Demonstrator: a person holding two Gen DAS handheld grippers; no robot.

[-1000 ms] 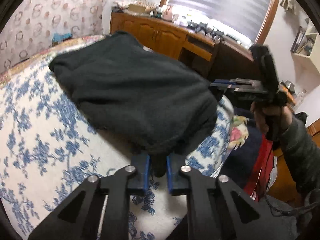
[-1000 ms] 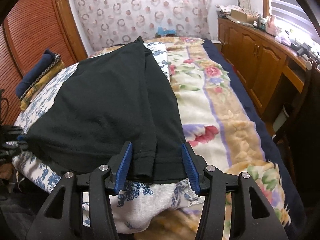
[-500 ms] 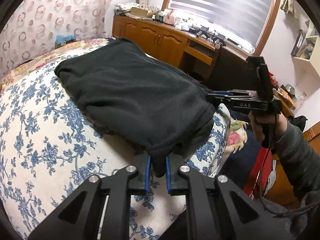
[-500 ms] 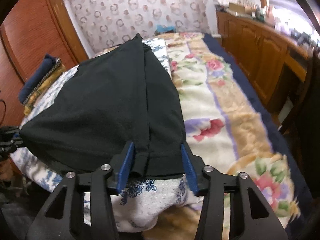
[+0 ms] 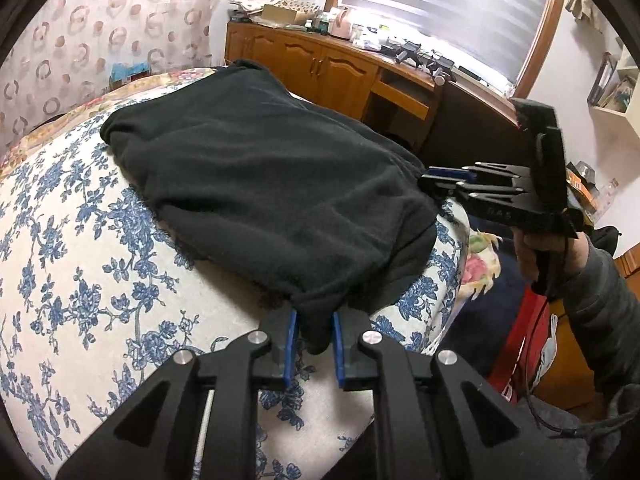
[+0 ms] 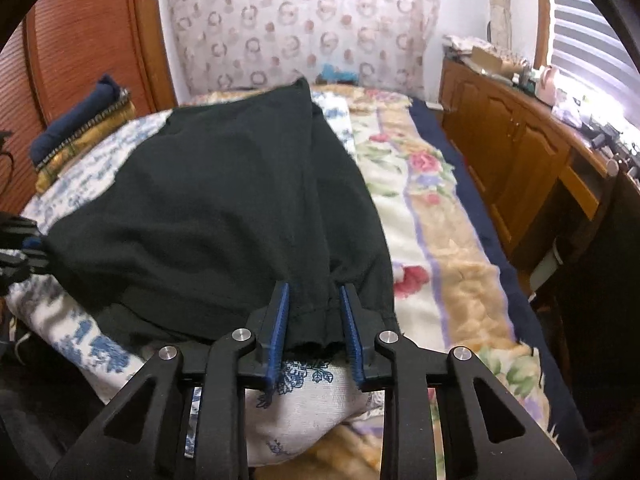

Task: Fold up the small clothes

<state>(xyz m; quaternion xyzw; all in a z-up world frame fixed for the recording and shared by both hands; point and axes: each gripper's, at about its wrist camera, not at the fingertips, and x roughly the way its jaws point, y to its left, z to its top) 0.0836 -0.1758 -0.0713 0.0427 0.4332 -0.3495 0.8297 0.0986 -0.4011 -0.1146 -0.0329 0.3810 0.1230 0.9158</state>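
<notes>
A black garment (image 5: 260,184) lies spread on the bed's white cover with blue flowers (image 5: 80,248). My left gripper (image 5: 314,320) is shut on its near corner, and a fold of black cloth hangs between the blue pads. In the right wrist view the same garment (image 6: 224,208) stretches away from me. My right gripper (image 6: 314,292) is closing on its near hem, which puckers between the pads. That gripper (image 5: 436,182) also shows in the left wrist view at the garment's right edge, held by a hand (image 5: 540,256). The left gripper (image 6: 24,248) sits at the garment's far left corner.
A flowered blanket (image 6: 432,240) covers the bed's right side. Wooden cabinets (image 6: 512,152) with a cluttered top run along the wall beyond it. A stack of folded clothes (image 6: 80,124) rests at the bed's far left by a wooden door.
The right gripper's jaws have narrowed from wide apart to tight around the hem. The left gripper has kept its hold on the corner, hardly moving.
</notes>
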